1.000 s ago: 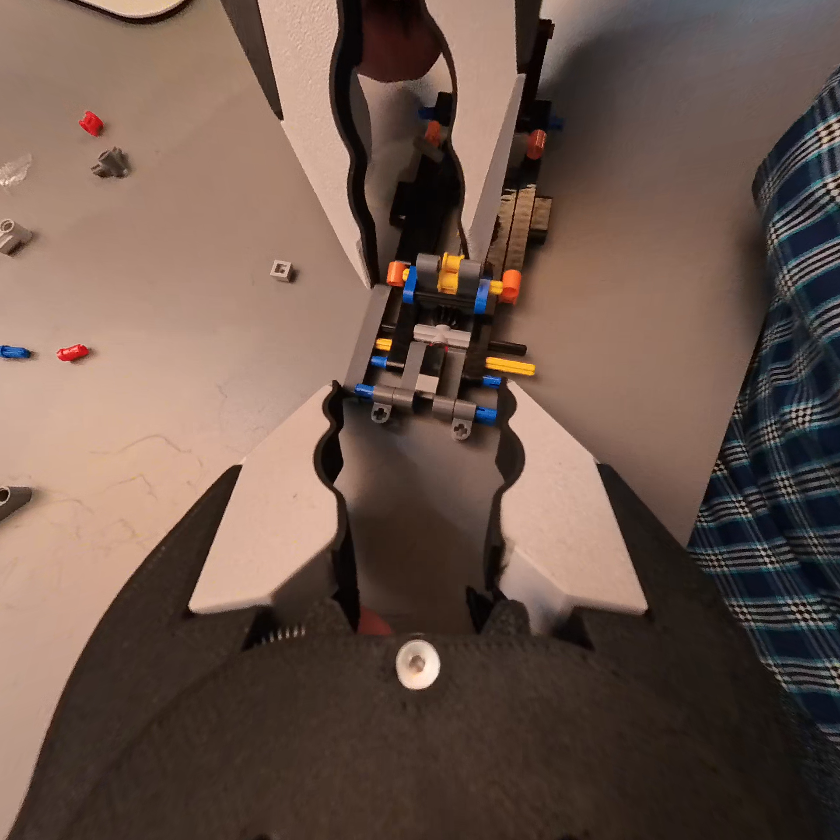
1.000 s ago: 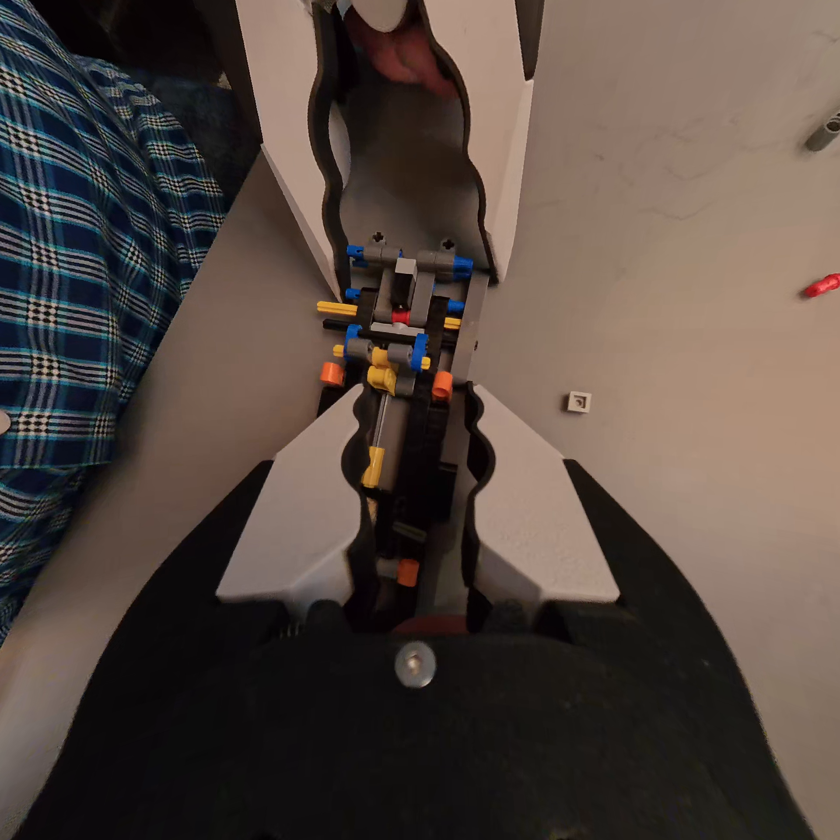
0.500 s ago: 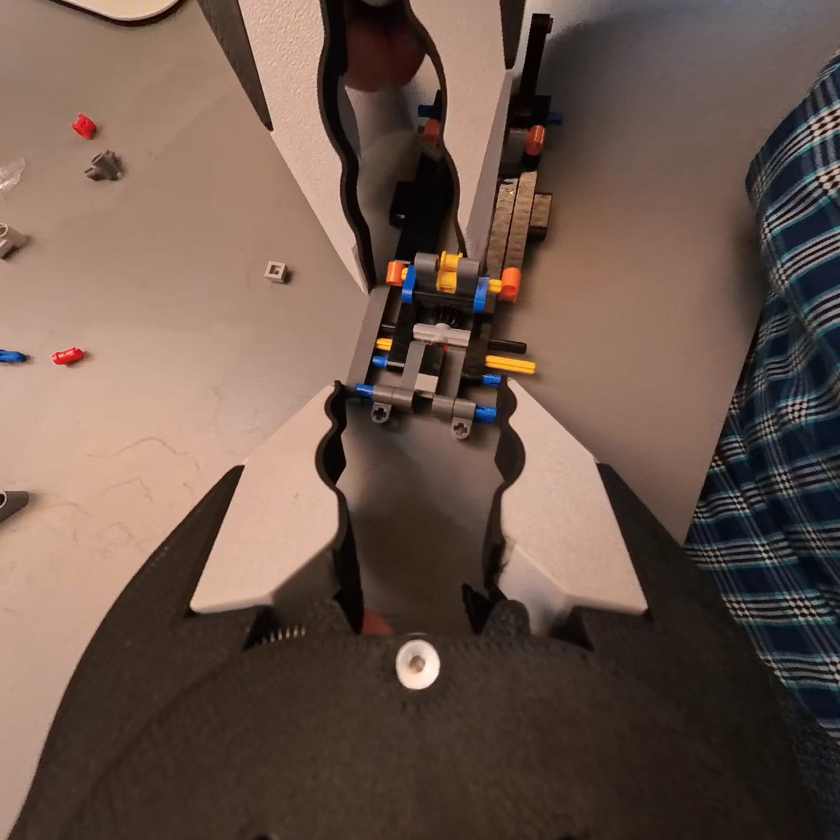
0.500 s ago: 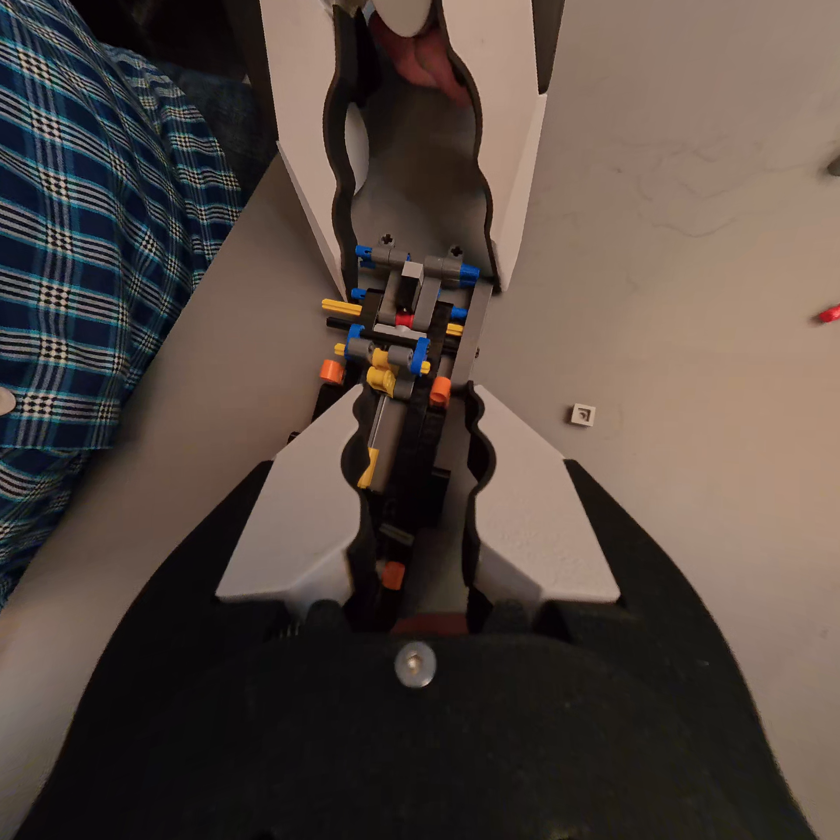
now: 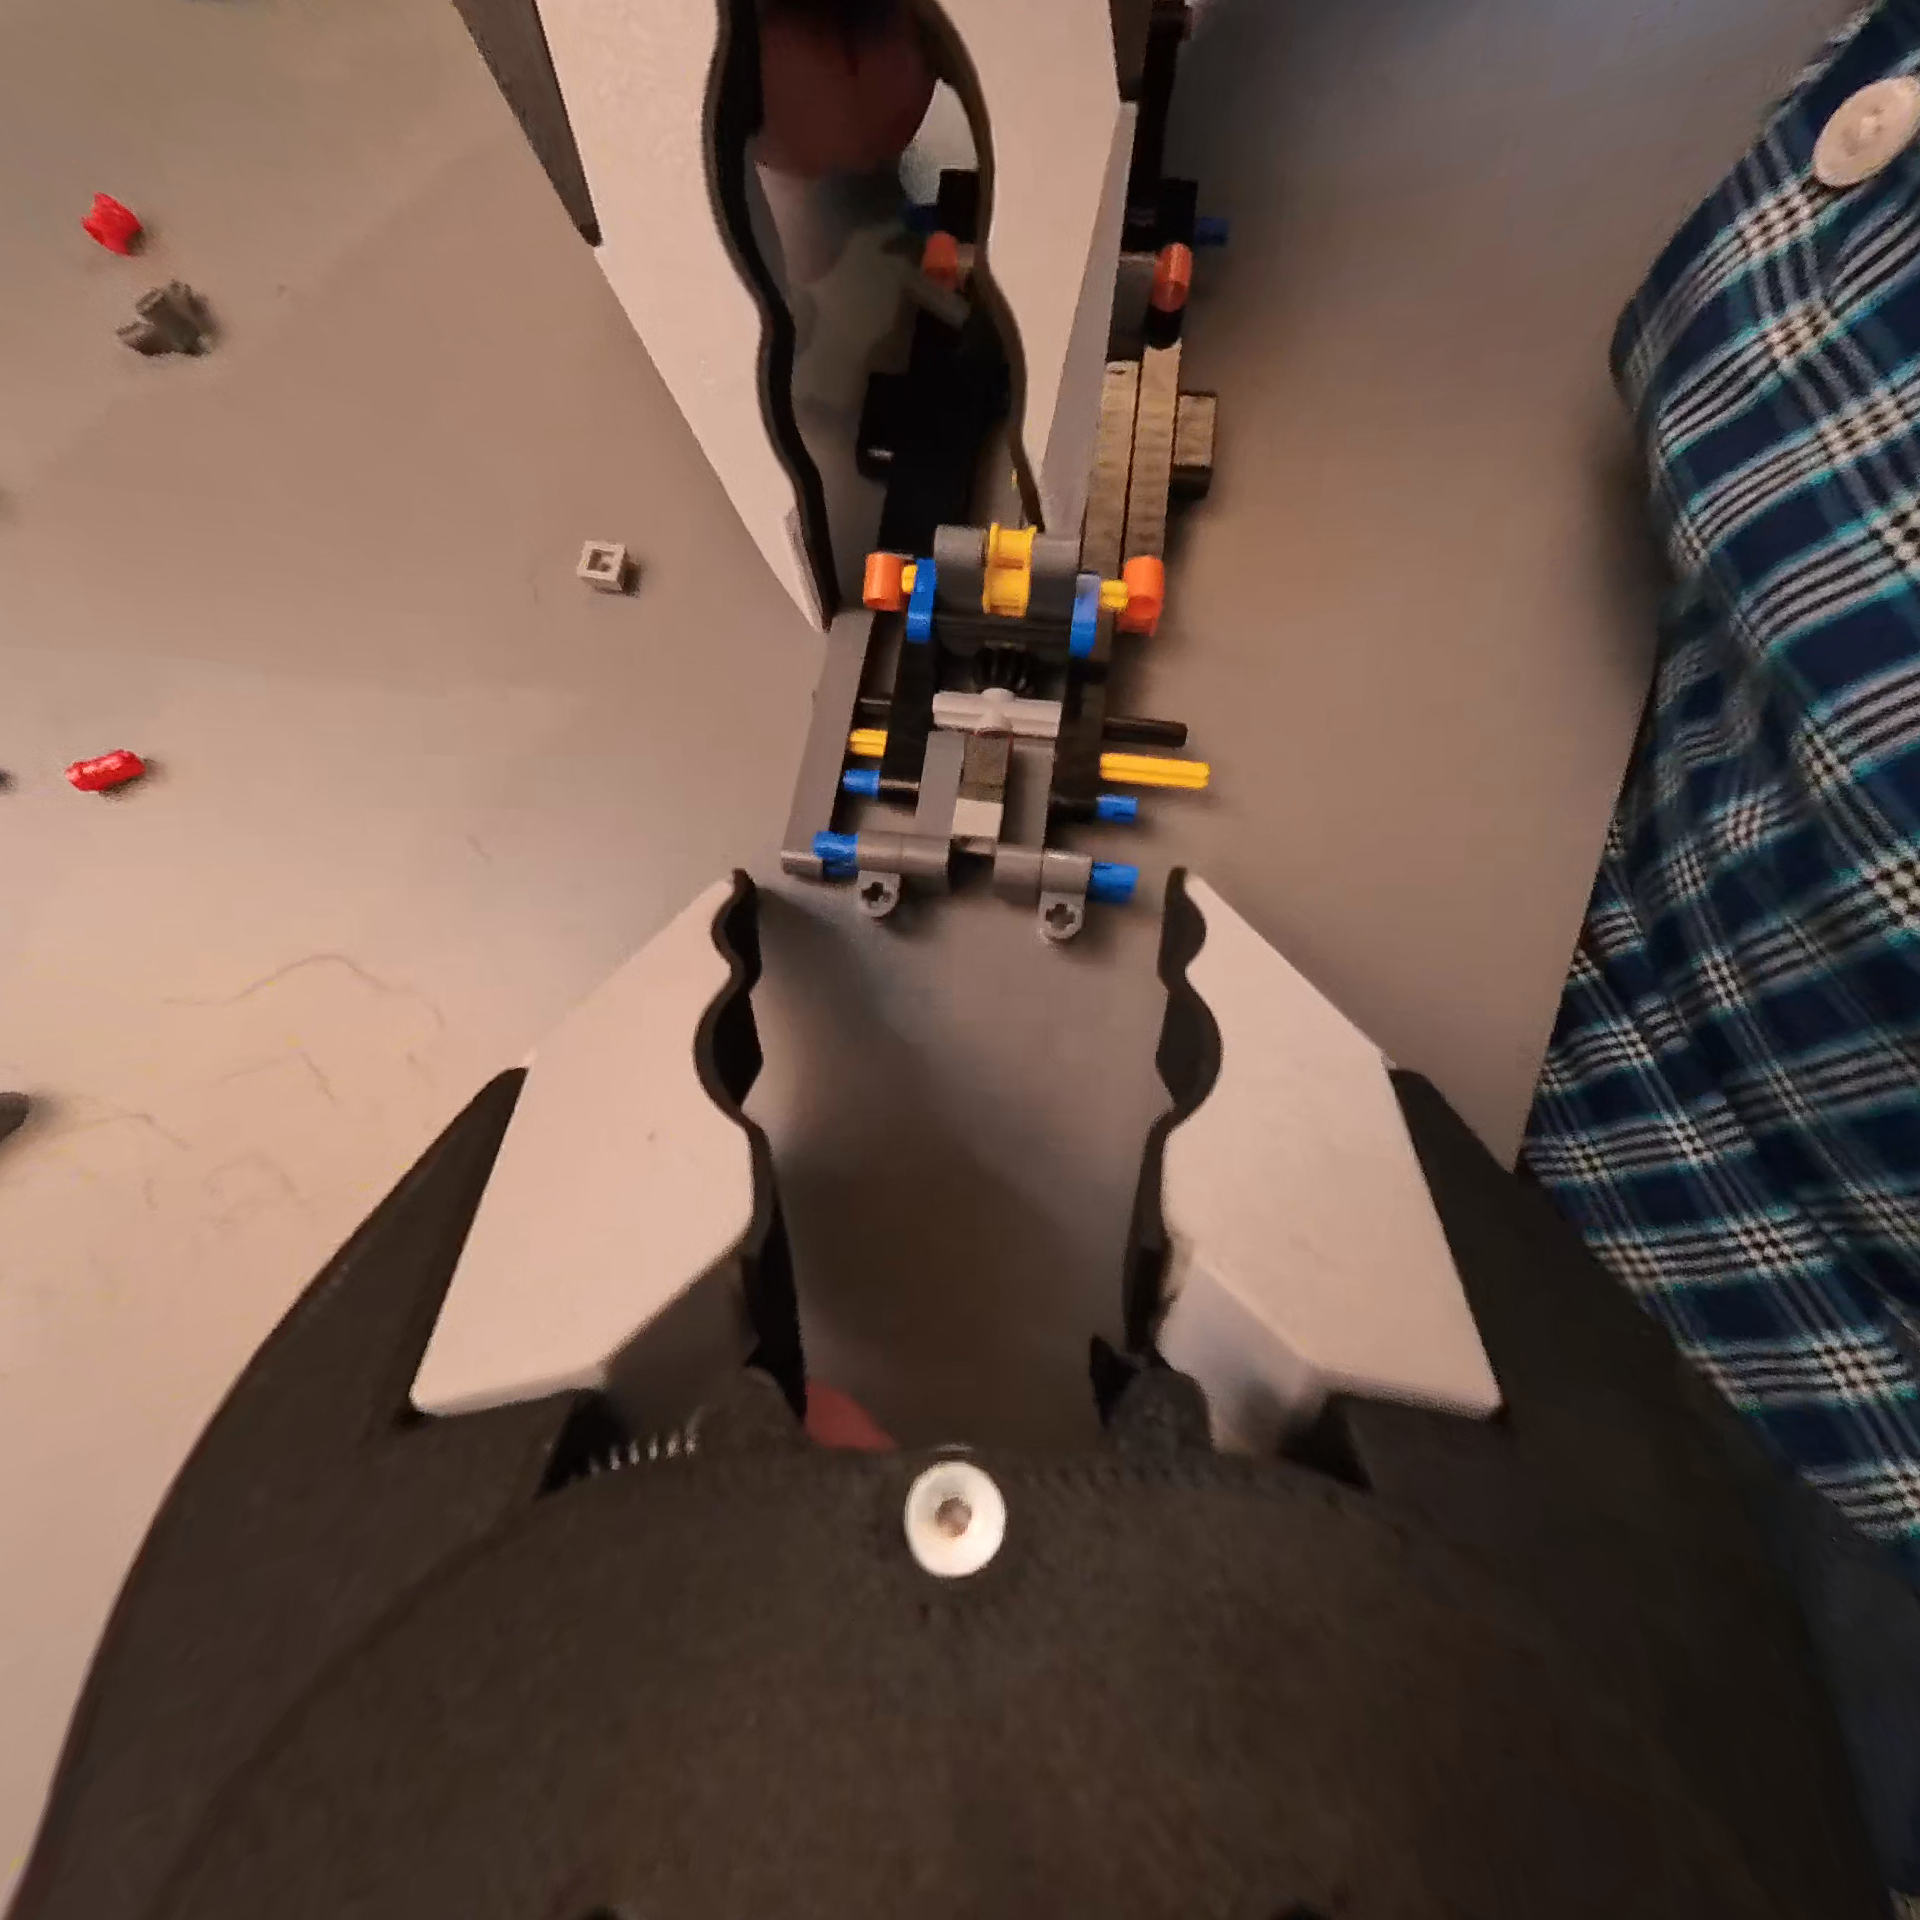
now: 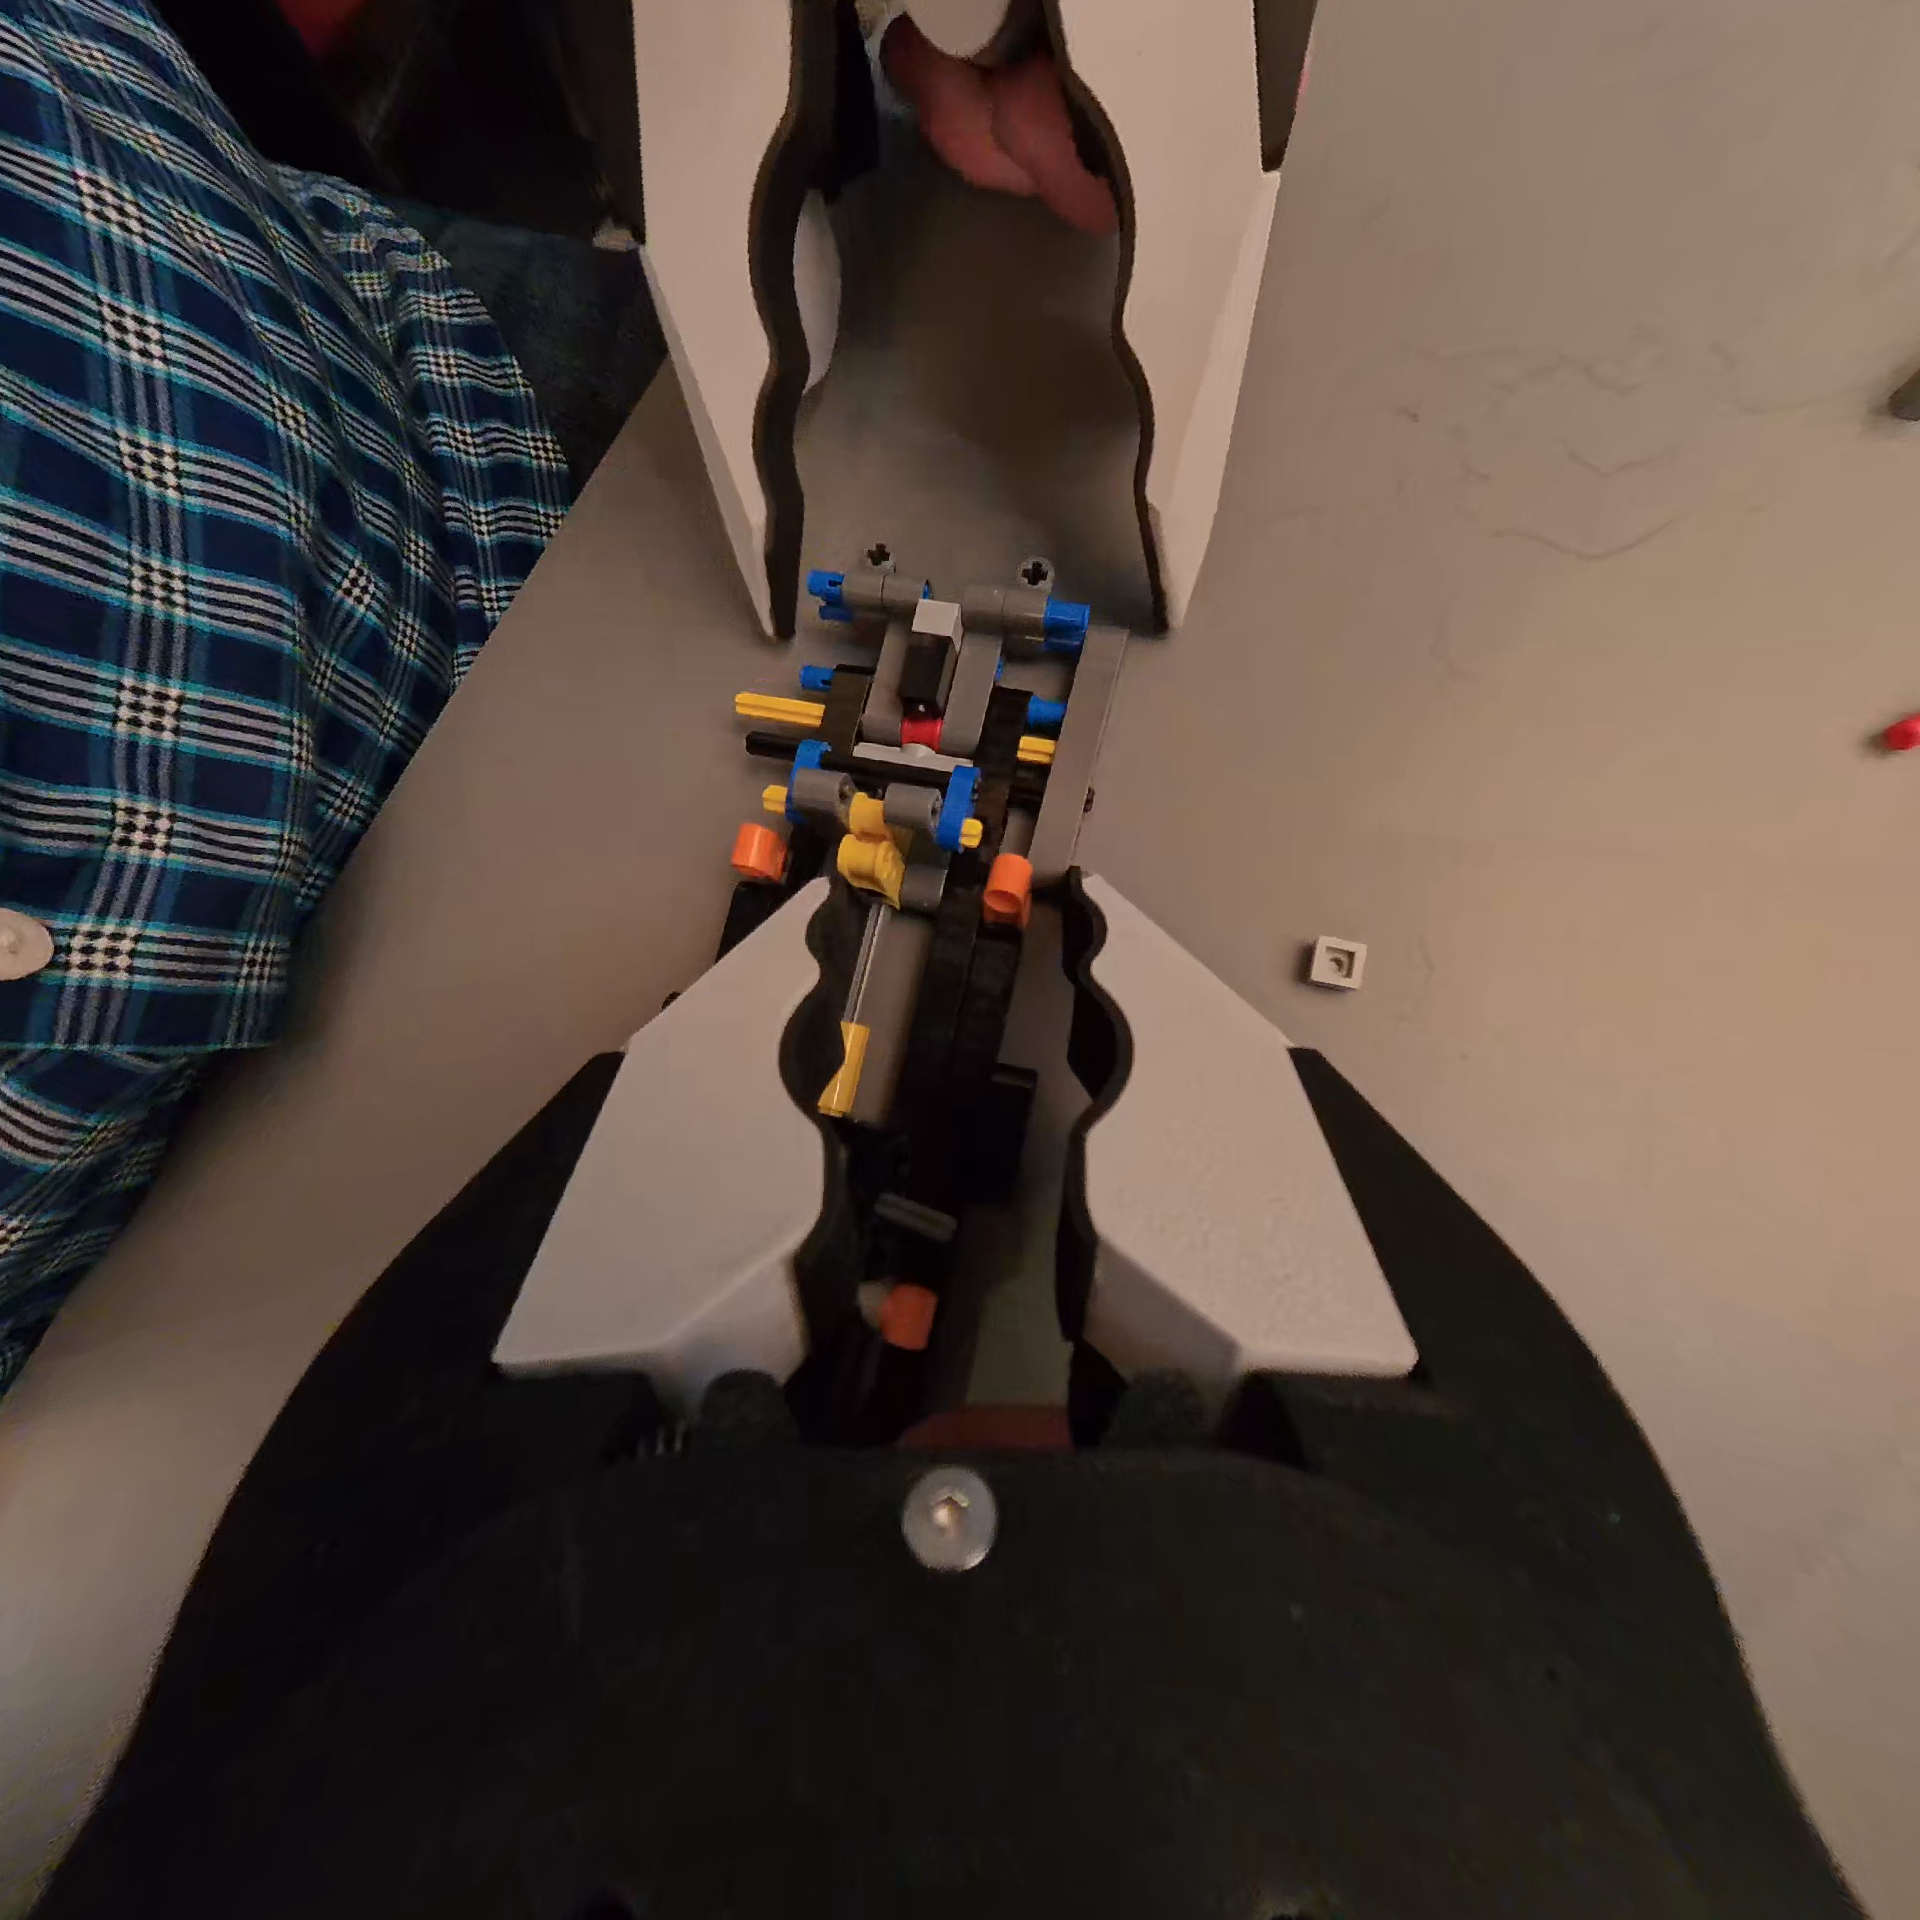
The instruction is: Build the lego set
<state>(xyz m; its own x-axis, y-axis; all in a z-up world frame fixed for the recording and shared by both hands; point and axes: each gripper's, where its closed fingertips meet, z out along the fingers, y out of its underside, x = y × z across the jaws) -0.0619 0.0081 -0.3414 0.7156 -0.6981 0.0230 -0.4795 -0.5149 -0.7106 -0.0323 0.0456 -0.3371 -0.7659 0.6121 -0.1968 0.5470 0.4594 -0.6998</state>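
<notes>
1. The left gripper (image 5: 954, 894) is drawing back a little from the lego assembly (image 5: 987, 727): its fingers (image 5: 634, 1122) are standing wide apart with only bare counter (image 5: 312, 1039) between them, and the assembly's near end, with two grey cross-hole connectors, is now sitting just beyond the fingertips rather than level with them.
2. The right gripper (image 6: 951, 883) is still straddling the assembly's (image 6: 914, 748) long black rear part; whether its fingers (image 6: 707, 1143) are actually pressing on it, I cannot tell.
3. The opposing grippers are pointing at each other, fingertips near, with the assembly lying between them on the counter.
4. Left of the left fingers, small loose pieces are lying scattered: a grey square stud (image 5: 605, 566), two red pins (image 5: 104, 771), a grey connector (image 5: 166, 322).
5. A plaid-shirted person (image 5: 1787, 727) is sitting against the counter's edge.
</notes>
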